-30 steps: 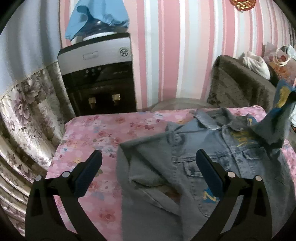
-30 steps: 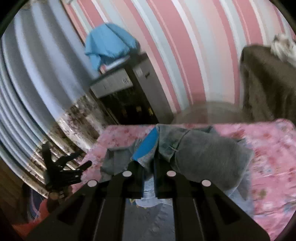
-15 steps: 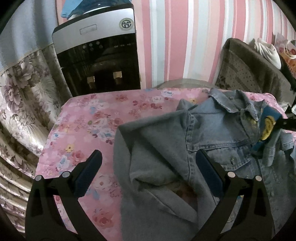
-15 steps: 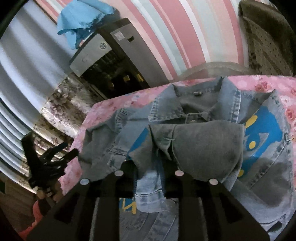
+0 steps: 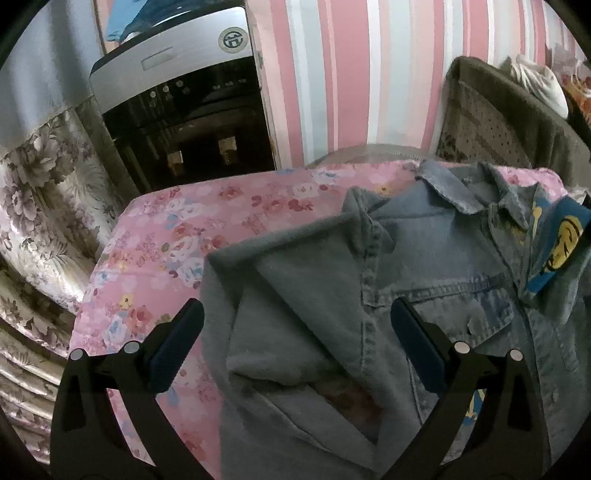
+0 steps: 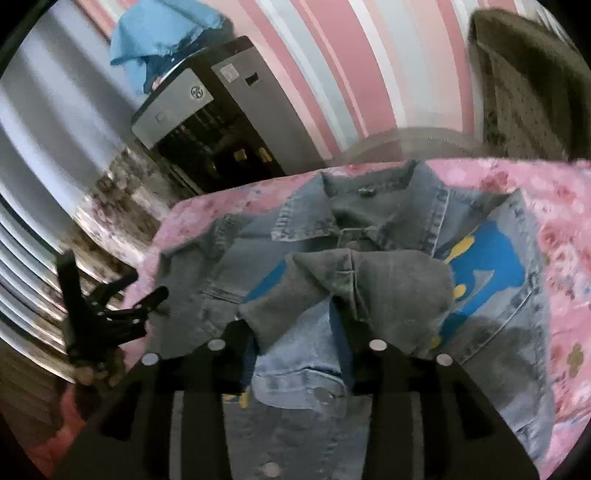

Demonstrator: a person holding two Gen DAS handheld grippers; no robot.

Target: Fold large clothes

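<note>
A denim jacket (image 5: 436,266) with blue and yellow patches lies front up on a pink floral table cover (image 5: 177,236). Its left sleeve (image 5: 295,288) is folded in over the front. My left gripper (image 5: 295,343) is open and empty, just above that folded sleeve. In the right wrist view the jacket (image 6: 369,229) lies below, and the left gripper (image 6: 122,310) shows at the table's left edge. My right gripper (image 6: 299,332) is shut on the jacket's right sleeve (image 6: 369,280), held folded over the front; the cuff (image 6: 299,376) hangs between the fingers.
A black and silver water dispenser (image 5: 177,110) stands against the striped wall behind the table, with a blue cloth (image 6: 162,33) on top. A brown covered chair (image 5: 509,122) is at the back right. A floral curtain (image 5: 40,206) hangs on the left.
My right gripper has carried the sleeve down and inward across the jacket front. My left gripper has moved forward and lower over the folded left sleeve, staying open.
</note>
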